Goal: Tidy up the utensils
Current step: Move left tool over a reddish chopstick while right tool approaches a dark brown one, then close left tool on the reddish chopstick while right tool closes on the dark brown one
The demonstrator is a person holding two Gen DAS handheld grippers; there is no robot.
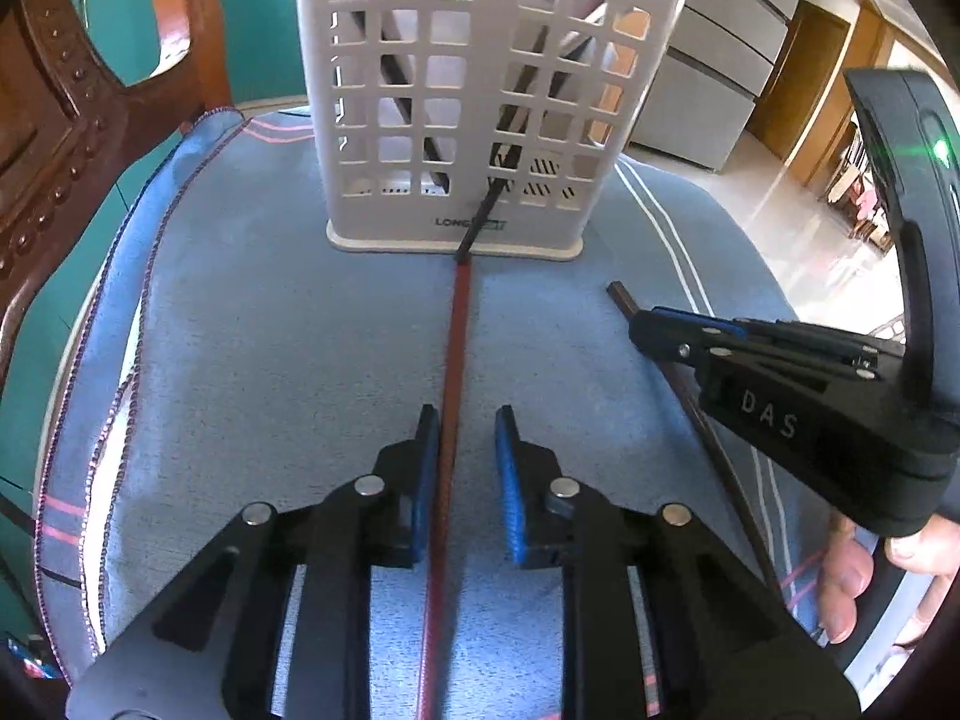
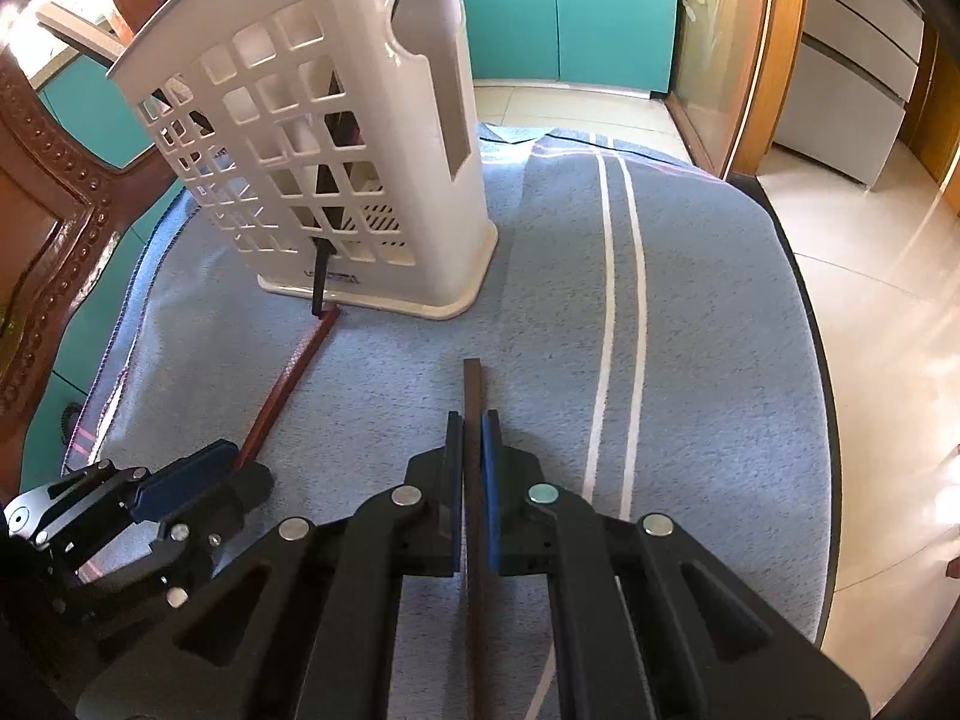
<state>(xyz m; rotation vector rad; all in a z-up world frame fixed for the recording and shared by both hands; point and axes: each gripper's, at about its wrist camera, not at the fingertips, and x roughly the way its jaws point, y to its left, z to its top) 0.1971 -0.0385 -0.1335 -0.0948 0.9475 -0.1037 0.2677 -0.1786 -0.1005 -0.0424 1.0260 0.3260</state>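
Observation:
A white slotted utensil holder [image 1: 474, 96] stands on the blue cloth, also in the right wrist view [image 2: 336, 138], with dark chopsticks inside it. A red chopstick [image 1: 453, 348] lies on the cloth, its far end at the holder's base. My left gripper [image 1: 465, 420] is open with the red chopstick between its jaws, close to the left pad. It also shows in the right wrist view [image 2: 198, 480]. My right gripper [image 2: 473, 426] is shut on a dark brown chopstick [image 2: 473, 384]. Seen from the left wrist view, the right gripper [image 1: 654, 330] grips that chopstick [image 1: 624, 300] near its far end.
A blue cloth with white stripes [image 2: 624, 276] covers the round table. A carved wooden chair [image 1: 66, 138] stands at the left. The table edge [image 2: 804, 312] drops to a tiled floor on the right. Grey drawers [image 1: 714, 60] and teal cabinets stand beyond.

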